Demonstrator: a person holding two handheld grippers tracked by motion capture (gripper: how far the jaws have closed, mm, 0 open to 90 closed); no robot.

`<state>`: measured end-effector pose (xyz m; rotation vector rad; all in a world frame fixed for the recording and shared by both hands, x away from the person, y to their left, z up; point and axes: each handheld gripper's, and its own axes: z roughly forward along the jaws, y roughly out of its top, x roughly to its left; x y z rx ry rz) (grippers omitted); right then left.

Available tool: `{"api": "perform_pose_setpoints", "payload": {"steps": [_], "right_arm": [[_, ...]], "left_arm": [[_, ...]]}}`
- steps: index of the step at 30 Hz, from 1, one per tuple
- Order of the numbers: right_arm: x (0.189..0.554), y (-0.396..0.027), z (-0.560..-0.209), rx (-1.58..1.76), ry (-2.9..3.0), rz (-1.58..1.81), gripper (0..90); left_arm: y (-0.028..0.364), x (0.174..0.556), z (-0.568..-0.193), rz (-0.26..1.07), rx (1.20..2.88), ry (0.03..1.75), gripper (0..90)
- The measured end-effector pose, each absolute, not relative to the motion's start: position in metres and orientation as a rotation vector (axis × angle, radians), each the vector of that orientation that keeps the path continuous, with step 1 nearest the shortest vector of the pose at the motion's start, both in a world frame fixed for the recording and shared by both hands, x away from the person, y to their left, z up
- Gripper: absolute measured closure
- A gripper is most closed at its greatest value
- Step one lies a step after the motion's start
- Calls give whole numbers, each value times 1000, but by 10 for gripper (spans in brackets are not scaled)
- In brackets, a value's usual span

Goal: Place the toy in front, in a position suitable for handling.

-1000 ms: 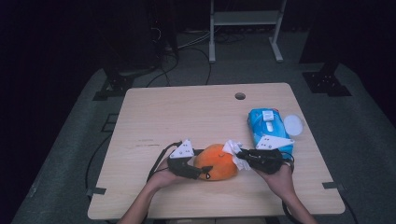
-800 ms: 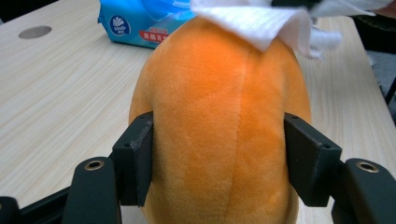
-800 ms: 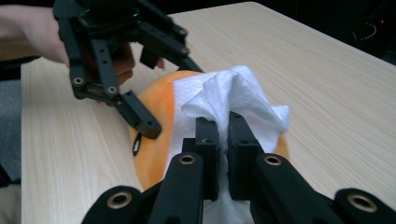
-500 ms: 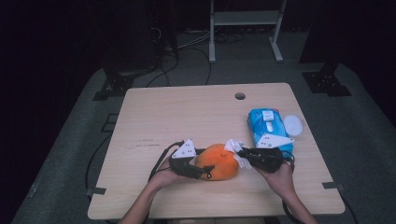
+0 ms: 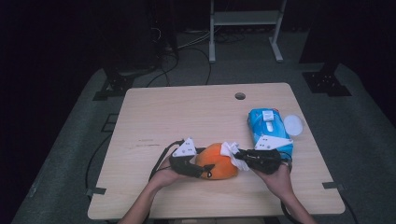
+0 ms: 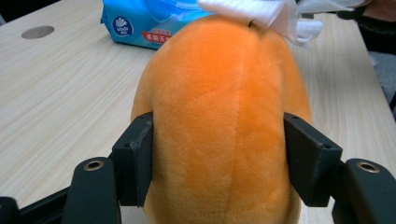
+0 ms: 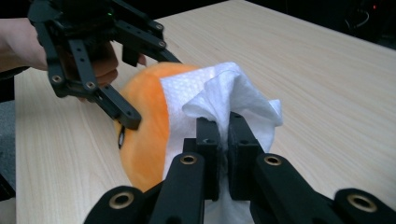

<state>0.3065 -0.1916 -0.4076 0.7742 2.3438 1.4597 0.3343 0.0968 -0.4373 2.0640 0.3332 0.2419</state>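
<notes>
Orange plush toy (image 5: 215, 162) lies on the wooden table (image 5: 187, 116), near its front edge and between the two hands; all positions below are referenced to this toy. The left gripper (image 5: 196, 171) is clamped across the toy from its left end, one jaw pressing into each flank, so the toy's long axis runs straight out from between the jaws toward the other hand. The right gripper (image 5: 239, 159) stands at the toy's opposite end, jaws pinched tight on a bunched white wipe (image 7: 219, 100), which drapes against the upper right part of the toy. The wipe therefore lies directly ahead of the right jaws and touches the plush, making the right hand the working hand and the left the holding one. A stroke along the toy's long axis, toward the left gripper, appears to be the next requirement. The blue wipe pack (image 5: 268, 128) lies beyond the toy's right end, behind the right hand.
</notes>
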Motion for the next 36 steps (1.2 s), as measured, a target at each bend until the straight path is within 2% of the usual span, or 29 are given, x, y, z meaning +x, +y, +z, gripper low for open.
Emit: {"api": "perform_pose_setpoints", "payload": {"steps": [7,15,21,25,32,34,36], "right_arm": [[301,-169,-397,650,2354,1476,845],[310,-187,-402,769,2356,1457,846],[300,-160,-388,601,2382,1522,845],[297,-145,-385,548,2389,1414,845],[304,-172,-394,658,2373,1349,845],[306,-177,-396,680,2377,1357,845],[305,-179,-398,687,2382,1356,845]], "left_arm": [[91,328,-433,278,2089,295,348],[89,327,-431,294,2101,284,350],[83,320,-428,337,2123,241,353],[81,317,-428,349,2126,229,353],[85,322,-430,296,2094,255,351],[86,323,-429,282,2085,256,312],[86,325,-428,260,2072,287,219]]}}
